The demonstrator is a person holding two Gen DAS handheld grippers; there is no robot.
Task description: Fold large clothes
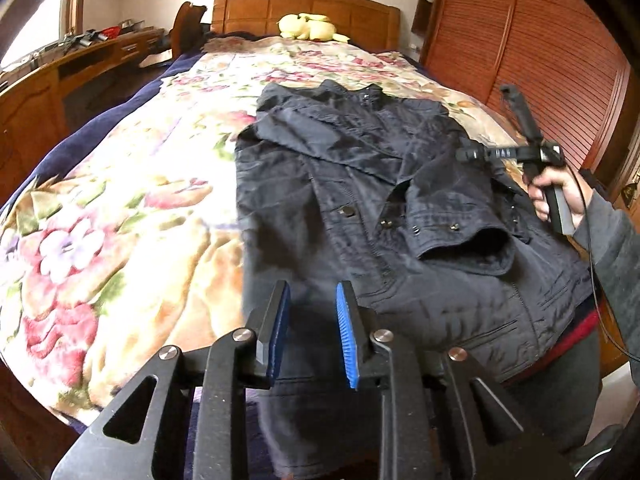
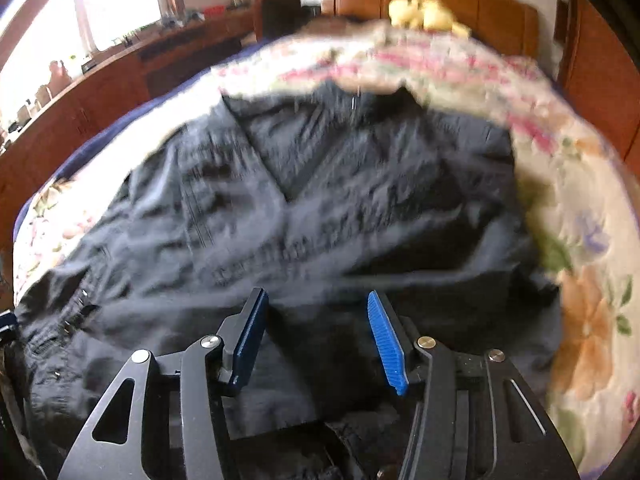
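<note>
The dark jacket [image 1: 360, 184] is laid flat on the bed [image 1: 132, 208], both sleeves folded across its front. The left tool [image 1: 312, 312] and right tool [image 2: 316, 332] are spread, empty. Next, the hem must be gripped and folded toward the collar.

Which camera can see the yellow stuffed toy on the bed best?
The left wrist view: the yellow stuffed toy lies sharp against the headboard. In the right wrist view it is only a blurred yellow blob.
</note>
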